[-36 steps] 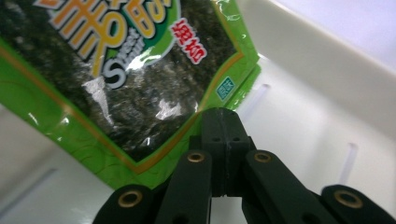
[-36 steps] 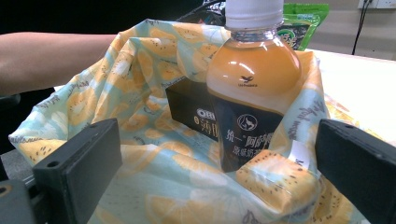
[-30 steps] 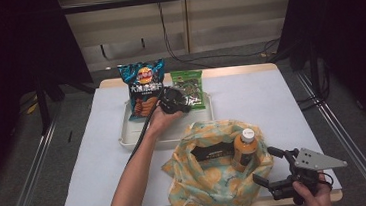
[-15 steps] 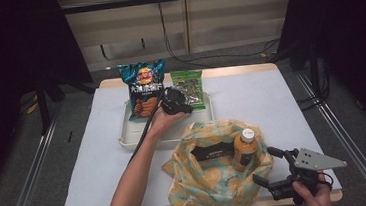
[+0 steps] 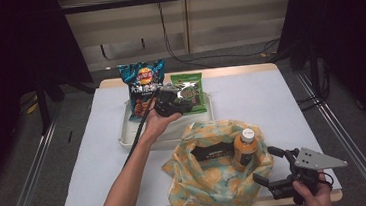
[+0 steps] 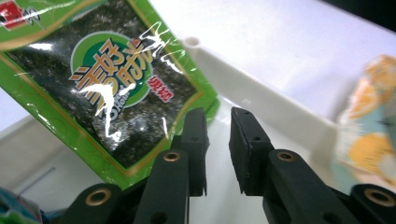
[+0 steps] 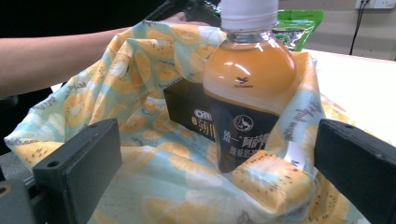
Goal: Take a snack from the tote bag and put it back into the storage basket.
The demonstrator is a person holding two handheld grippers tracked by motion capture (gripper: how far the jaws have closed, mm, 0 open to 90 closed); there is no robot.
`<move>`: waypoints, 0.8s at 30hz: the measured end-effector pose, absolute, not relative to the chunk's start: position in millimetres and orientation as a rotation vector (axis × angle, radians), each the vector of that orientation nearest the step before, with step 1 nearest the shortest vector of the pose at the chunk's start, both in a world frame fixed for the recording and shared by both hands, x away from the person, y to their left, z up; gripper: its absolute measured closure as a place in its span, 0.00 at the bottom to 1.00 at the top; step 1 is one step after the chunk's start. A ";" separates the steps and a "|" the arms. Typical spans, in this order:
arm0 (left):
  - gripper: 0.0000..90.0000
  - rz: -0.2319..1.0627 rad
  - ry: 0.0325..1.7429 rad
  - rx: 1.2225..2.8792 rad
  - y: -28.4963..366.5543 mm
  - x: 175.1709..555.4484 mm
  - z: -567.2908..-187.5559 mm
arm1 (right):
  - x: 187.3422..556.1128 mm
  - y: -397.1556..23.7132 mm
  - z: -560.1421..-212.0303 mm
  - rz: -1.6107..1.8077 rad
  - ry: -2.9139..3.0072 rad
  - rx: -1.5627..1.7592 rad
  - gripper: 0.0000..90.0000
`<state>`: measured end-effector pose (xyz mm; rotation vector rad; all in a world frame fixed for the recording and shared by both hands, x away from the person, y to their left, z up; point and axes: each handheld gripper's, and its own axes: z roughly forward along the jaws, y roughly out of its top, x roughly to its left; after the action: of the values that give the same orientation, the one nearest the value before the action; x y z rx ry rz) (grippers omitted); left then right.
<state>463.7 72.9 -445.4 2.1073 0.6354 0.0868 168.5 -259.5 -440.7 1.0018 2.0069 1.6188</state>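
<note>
Left gripper (image 5: 170, 103) hovers over the white tray (image 5: 126, 133) at the desk's 12 o'clock, its fingers (image 6: 194, 140) a narrow gap apart with nothing between them; they have just been opening. The green seaweed pack (image 6: 112, 88) lies just beyond the tips, at their 11 o'clock, leaning on the tray's far rim. The blue chip bag (image 5: 142, 86) stands beside it, at the pack's 9 o'clock.

Right gripper (image 5: 277, 172) sits at the desk's 5 o'clock, fingers (image 7: 77, 163) spread wide and not pinching, facing the cloth bag (image 5: 212, 175) — inside it an orange-drink bottle (image 7: 250, 88) stands upright beside a dark box (image 7: 187, 109).

Risks, as judged:
- The pack's film is glossy and slack; a pinch at its lower edge may slip or only crumple it.
- The present gap looks too narrow for a sure bite.
- Dragging the pack could knock the chip bag over.
- The bag's mouth is soft and may sag shut; anything dropped in could tip the bottle.

Surface: a white-covered desk (image 5: 271, 100) with a wooden edge. Room: dark surrounds, pale wall panels behind — cables trail along the floor.
</note>
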 end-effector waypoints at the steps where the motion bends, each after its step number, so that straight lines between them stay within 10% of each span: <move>1: 0.83 0.085 0.633 2.095 74.8 461.0 -443.6 | 168.9 -259.2 -441.0 1.619 1.996 1.003 0.00; 24: 0.67 0.101 0.528 1.942 116.0 389.5 -404.5 | 172.4 -261.2 -440.4 1.616 1.989 1.033 0.03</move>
<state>389.5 116.0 -404.5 1.9415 0.5277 0.1011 172.4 -261.2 -440.4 1.0327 1.9887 1.6158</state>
